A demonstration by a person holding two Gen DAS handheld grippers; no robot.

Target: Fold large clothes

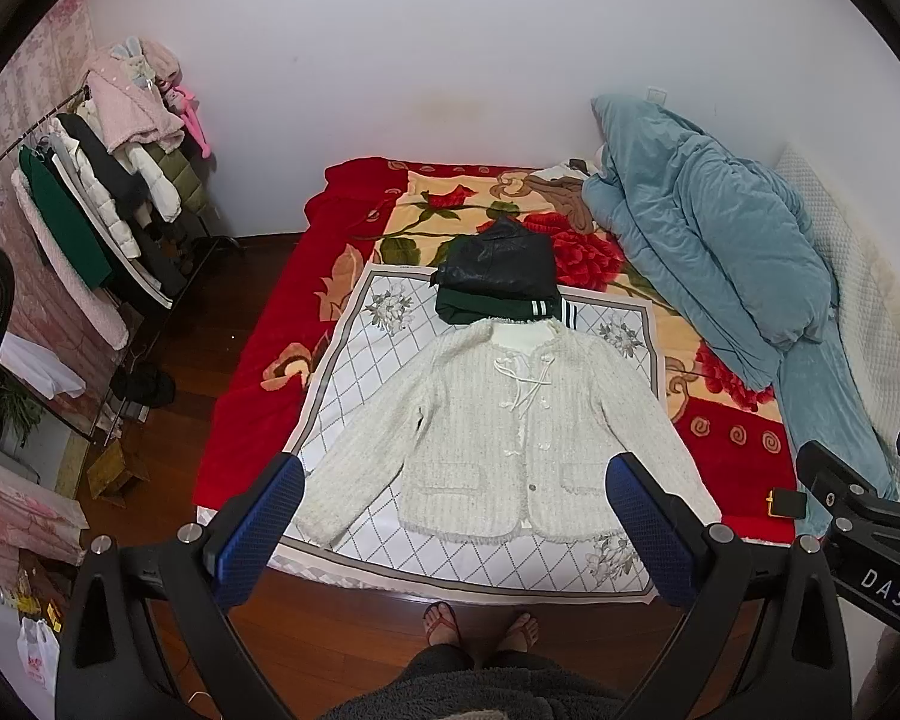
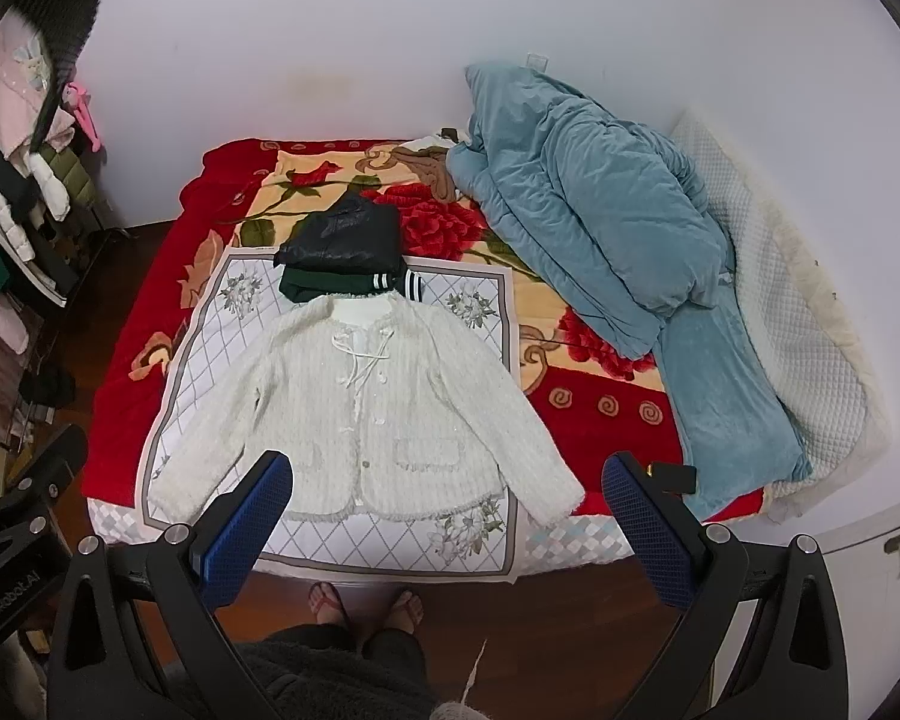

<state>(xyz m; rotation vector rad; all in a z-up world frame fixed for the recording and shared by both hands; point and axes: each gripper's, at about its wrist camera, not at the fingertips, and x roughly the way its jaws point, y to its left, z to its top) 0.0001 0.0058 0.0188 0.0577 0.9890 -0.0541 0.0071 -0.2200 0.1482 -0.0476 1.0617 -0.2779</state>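
Left wrist view first: the left gripper (image 1: pixel 453 531) is held high above the bed's near edge, jaws spread wide and empty, and the right gripper (image 2: pixel 447 525) is seen likewise parted with nothing between its pads. Below them, the white jacket (image 1: pixel 498 438) is laid flat, front up, sleeves angled outward, on the patterned cloth (image 1: pixel 354 360) at the bed's near edge, presumably spread out so a fold can be started. Just beyond its collar, a folded dark stack (image 1: pixel 498 279) is set aside. Further back, along the bed's right edge, a blue duvet (image 1: pixel 708 246) is heaped.
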